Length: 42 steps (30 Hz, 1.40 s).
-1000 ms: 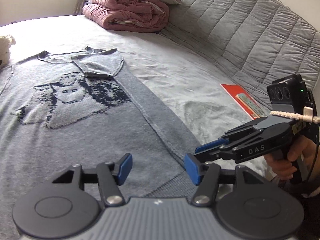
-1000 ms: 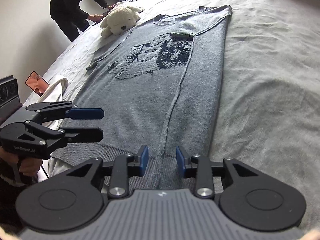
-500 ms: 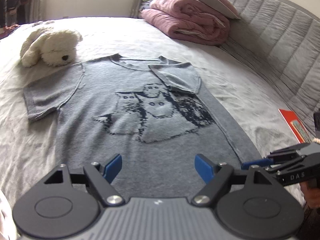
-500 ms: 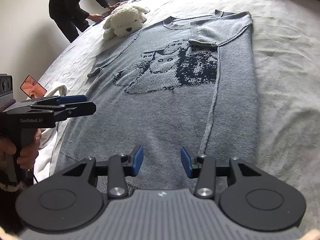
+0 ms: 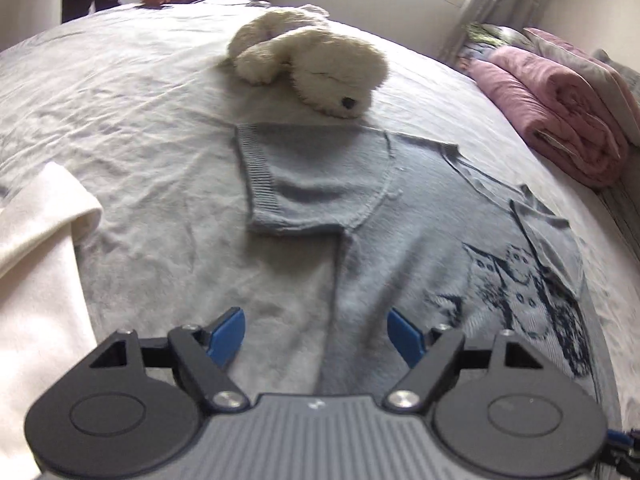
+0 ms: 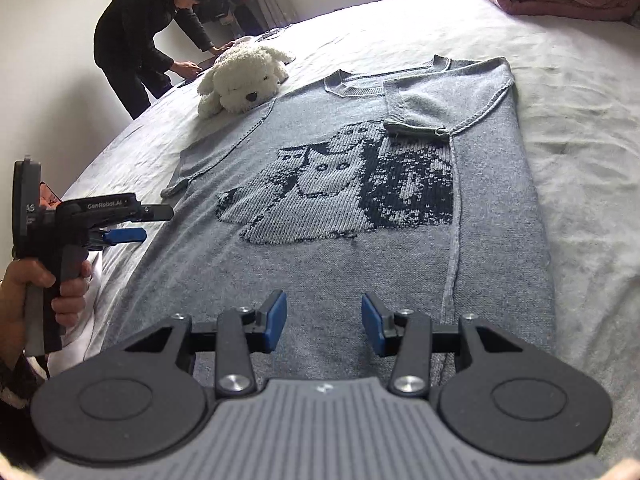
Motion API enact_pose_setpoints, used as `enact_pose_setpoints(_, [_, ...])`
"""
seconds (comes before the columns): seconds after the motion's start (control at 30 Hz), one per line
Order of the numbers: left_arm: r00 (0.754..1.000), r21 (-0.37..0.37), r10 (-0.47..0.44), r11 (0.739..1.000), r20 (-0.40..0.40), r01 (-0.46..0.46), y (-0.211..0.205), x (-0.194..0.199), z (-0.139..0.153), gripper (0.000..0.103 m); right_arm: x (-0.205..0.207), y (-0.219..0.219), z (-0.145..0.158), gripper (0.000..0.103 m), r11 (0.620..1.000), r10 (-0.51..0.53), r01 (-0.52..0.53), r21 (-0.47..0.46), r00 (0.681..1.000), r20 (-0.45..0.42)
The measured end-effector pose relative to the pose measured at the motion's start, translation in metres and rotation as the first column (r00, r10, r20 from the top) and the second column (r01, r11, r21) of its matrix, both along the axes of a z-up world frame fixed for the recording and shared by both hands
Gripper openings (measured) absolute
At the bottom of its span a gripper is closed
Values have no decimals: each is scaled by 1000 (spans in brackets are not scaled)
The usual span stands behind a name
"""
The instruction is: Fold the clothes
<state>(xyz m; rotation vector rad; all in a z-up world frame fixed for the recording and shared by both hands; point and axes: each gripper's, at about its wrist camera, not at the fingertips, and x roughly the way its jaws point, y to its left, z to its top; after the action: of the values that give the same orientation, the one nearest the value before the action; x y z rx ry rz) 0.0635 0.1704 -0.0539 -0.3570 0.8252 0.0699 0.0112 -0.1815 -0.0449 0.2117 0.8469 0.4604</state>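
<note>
On the bed [image 6: 580, 128], the grey knit sweater [image 6: 360, 260] lies flat with its cat picture up, collar at the far end and hem nearest me, so its long axis runs straight away from both tools. One side is already turned in: the sleeve on my right [image 6: 424, 108] lies folded over the chest, with a seam running down the body below it. The sleeve on my left [image 5: 312, 176] lies spread out sideways, its far edge touching the white plush dog [image 5: 316, 60].

My left gripper [image 5: 316, 336] has its fingers wide apart and holds nothing; it hovers over the left side edge of the sweater, and the spread sleeve lies dead ahead of it. My right gripper [image 6: 324, 326] is also parted and empty, sitting above the hem near the middle of the body.

By my reading, the left hand is the nearer one to that sleeve, which lies forward along the side seam. A white garment [image 5: 36, 264] lies just left of the left gripper, off the sweater.
</note>
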Motion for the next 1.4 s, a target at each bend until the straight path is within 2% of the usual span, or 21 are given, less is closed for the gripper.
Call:
enact_pose_setpoints(0.07, [999,-26,43,999,24,-42,11,10,-1,75,0,1,-2,46,1000,1,-1,-2,1000,6])
enact_pose_setpoints(0.13, [995,-57,85,995,48,-82,22,19,-3,68,2,3,-2,46,1000,9,-9,-13,1000,-2])
enact_pose_setpoints(0.23, [987,-116,139,985,82,-129,31,26,-14,63,11,12,8,46,999,28,-28,-15,1000,11])
enact_pose_setpoints(0.37, [973,-145,185,976,141,-165,32,28,-21,60,42,40,24,46,997,77,-77,14,997,16])
enact_pose_setpoints(0.5, [957,-186,237,961,170,-205,34,26,-25,51,79,80,39,46,989,148,-149,18,988,35])
enact_pose_setpoints(0.57, [948,-235,270,945,170,-227,38,24,-27,48,97,100,47,46,983,183,-184,19,982,45])
enact_pose_setpoints(0.63, [943,-288,293,927,156,-241,43,24,-30,40,119,121,50,46,975,222,-223,17,974,44])
enact_pose_setpoints(0.77, [934,-390,336,882,124,-266,53,23,-34,33,160,165,42,46,956,294,-294,10,956,-2])
enact_pose_setpoints(0.93, [925,-491,375,819,65,-297,64,21,-43,15,201,222,29,46,924,381,-381,-3,923,-53])
enact_pose_setpoints(1.0, [921,-524,386,794,44,-308,68,20,-46,12,211,244,24,46,909,415,-417,-17,907,-70])
enact_pose_setpoints(1.03, [921,-530,388,790,42,-308,69,19,-47,11,216,254,22,46,901,431,-434,-29,899,-78])
enact_pose_setpoints(1.2, [924,-516,379,802,51,-300,66,20,-46,10,232,305,7,50,850,502,-515,-105,855,-128])
enact_pose_setpoints(1.33, [926,-513,373,806,54,-295,66,21,-47,9,233,330,-2,50,827,511,-522,-209,853,-109])
enact_pose_setpoints(1.37, [927,-513,371,807,55,-293,66,21,-47,9,232,334,-4,48,820,510,-517,-246,855,-97])
enact_pose_setpoints(1.4, [927,-512,370,808,55,-292,66,21,-47,9,230,337,-6,41,812,508,-511,-283,857,-89])
